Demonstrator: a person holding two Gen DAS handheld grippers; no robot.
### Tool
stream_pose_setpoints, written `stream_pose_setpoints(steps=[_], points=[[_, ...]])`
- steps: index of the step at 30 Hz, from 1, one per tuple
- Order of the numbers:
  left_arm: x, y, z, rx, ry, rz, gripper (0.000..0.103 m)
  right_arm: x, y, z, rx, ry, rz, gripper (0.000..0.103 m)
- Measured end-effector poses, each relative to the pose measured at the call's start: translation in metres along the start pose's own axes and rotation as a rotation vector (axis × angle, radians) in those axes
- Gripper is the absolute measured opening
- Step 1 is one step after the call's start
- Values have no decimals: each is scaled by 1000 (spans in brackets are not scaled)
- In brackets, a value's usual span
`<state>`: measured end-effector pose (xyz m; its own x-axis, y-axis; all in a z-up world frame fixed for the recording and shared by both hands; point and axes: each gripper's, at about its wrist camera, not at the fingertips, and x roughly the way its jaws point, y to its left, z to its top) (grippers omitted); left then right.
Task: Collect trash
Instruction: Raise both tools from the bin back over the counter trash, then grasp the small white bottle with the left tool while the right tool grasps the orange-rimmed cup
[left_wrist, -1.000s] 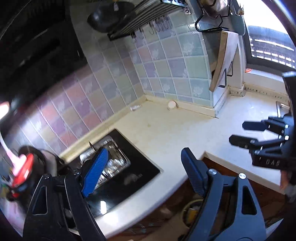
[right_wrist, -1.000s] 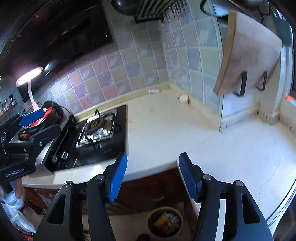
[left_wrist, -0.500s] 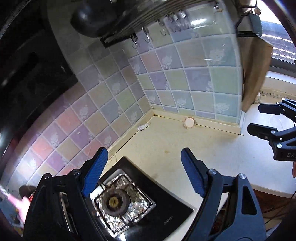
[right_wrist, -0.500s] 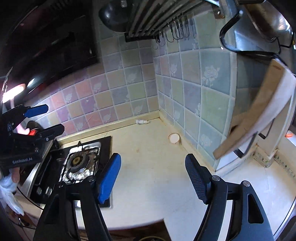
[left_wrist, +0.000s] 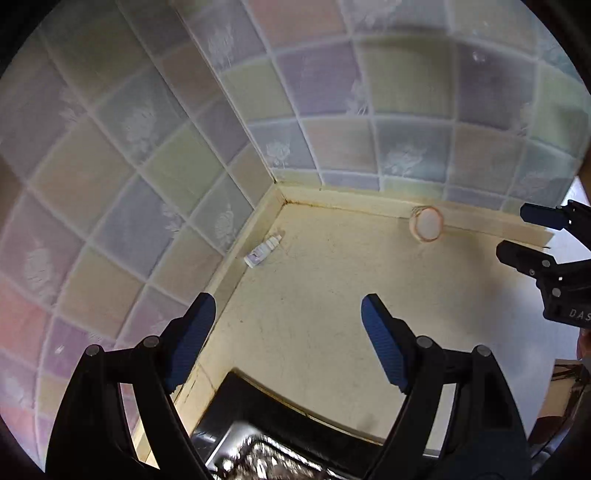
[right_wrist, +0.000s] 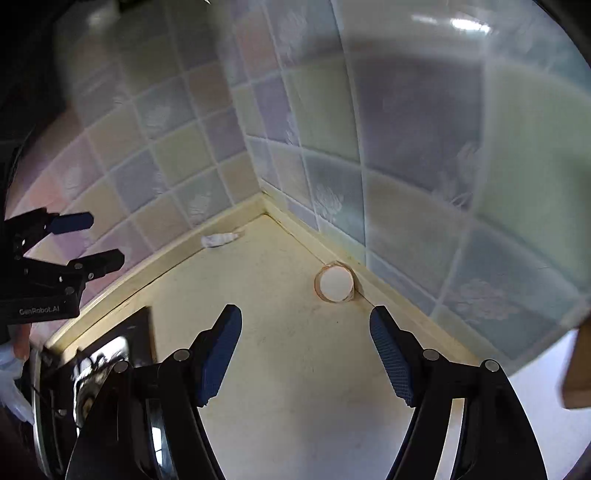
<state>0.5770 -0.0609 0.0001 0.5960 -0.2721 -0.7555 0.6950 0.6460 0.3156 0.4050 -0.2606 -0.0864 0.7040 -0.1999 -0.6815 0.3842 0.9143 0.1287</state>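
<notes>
In the left wrist view the left tool (left_wrist: 288, 325) gapes empty above the table (left_wrist: 332, 295), a small white bottle (left_wrist: 263, 251) lying against the wall left of the corner, while the right wrist view shows the right tool (right_wrist: 306, 341) spread empty just before a round white-topped cup (right_wrist: 335, 283) right of that corner.

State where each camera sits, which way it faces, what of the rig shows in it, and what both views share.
Left wrist: sits on the left gripper, facing the tiled counter corner; its own open fingers show, with the right gripper at the right edge.
Right wrist: sits on the right gripper, facing the same corner; its open fingers show, with the left gripper at the left edge.
Shared: small white bottle, round lid, stove.
</notes>
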Motion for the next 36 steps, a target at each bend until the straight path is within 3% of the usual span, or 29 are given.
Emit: stream_pose_setpoints(steps=[8, 15, 19, 23, 31, 36], points=[[116, 12, 10, 36, 63, -72, 79, 141, -1, 13, 159, 109, -120, 73], [174, 15, 12, 57, 84, -78, 72, 209, 5, 12, 236, 121, -187, 72], [196, 25, 16, 27, 85, -72, 69, 240, 8, 14, 276, 120, -231, 61], [211, 28, 18, 17, 67, -45, 63, 247, 12, 15, 276, 100, -235, 55], [233, 13, 27, 42, -2, 48, 62, 240, 23, 15, 290, 78, -203, 54], [250, 3, 30, 59, 12, 67, 61, 242, 32, 11, 281, 63, -185, 54]])
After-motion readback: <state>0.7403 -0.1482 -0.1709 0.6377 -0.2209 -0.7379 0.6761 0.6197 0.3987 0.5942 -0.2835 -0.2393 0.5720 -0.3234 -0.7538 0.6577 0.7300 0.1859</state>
